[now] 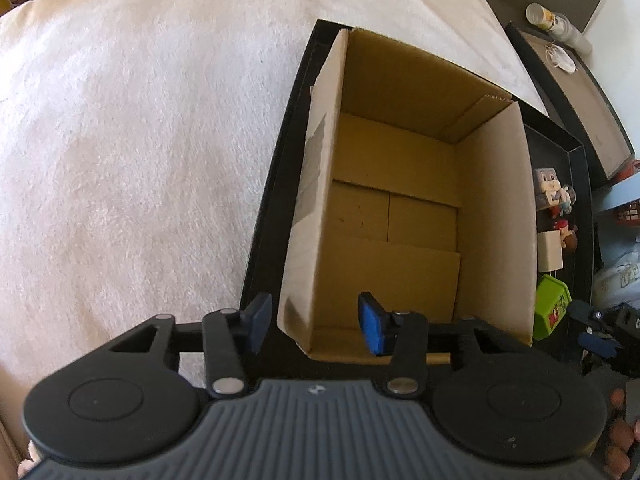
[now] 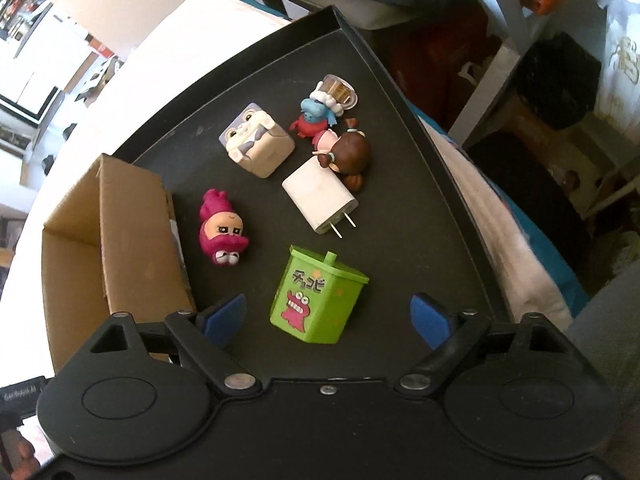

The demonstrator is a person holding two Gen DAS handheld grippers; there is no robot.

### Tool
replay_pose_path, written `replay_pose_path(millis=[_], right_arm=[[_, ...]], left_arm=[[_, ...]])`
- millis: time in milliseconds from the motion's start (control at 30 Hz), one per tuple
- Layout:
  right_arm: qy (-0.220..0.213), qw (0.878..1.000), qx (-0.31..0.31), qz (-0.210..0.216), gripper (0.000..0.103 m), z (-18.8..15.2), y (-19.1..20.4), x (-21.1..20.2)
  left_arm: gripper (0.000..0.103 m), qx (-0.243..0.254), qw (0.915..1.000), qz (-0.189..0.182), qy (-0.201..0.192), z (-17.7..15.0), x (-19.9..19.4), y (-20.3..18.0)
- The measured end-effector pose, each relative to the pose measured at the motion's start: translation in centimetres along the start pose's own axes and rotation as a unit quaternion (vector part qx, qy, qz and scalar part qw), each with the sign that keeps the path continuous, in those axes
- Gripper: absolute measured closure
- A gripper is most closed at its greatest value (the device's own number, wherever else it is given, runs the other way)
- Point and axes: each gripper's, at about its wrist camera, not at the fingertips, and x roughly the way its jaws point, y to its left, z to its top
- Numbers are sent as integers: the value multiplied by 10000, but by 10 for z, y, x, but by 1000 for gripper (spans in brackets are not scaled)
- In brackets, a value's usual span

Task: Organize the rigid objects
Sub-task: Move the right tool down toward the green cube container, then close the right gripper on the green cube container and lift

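- Six small rigid items lie loose on the black tray [image 2: 420, 128], none yet in the box [image 2: 120, 232], which stands empty on the same tray at its left.
- Right gripper [image 2: 326, 318]: jaws spread wide, holding nothing, hovering over the green carton toy [image 2: 316, 296], which sits between the pads without touching them.
- Left gripper [image 1: 316, 322]: jaws apart, empty, straddling the box's near left wall; one pad outside, one inside.
- Carton toy: hard plastic by look, boxy, likely light and hollow. Flat side faces suit a squeeze across the body, below the lid flange; avoid the thin straw stub on top.
- Pink figure [image 2: 222, 232] lies on its side near the box; rounded and glossy, so judged slippery. Grip across the torso.
- White charger [image 2: 320, 196]: dense, smooth block with two prongs exposed. Take by the broad faces, away from the prongs.
- Grey cube toy [image 2: 258, 144], brown-haired figure [image 2: 348, 152] and blue figure with cup [image 2: 324, 106] cluster at the far end, some touching; small protruding parts look fragile.
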Motion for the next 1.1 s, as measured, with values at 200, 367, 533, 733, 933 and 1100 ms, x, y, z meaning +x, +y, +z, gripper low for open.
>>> replay_pose_path(millis=[200, 367, 533, 733, 933, 1100], right_arm=[[22, 9999, 111, -16, 15, -3, 5, 12], [-25, 9997, 219, -45, 16, -5, 4, 22], [41, 9996, 266, 91, 48, -8, 1, 28], [-35, 9993, 278, 254, 52, -11, -7, 23], [-142, 9989, 222, 380, 54, -10, -10, 8], [-252, 9984, 186, 466, 54, -6, -7, -3]], left_arm=[[57, -59, 9999, -53, 69, 2, 9, 6], [61, 33, 9998, 94, 168, 3, 15, 4], [77, 94, 9988, 319, 358, 5, 26, -2], [89, 159, 9987, 423, 219, -1, 22, -2], [89, 384, 9979, 507, 102, -6, 18, -11], [89, 502, 9973, 534, 78, -8, 15, -16]])
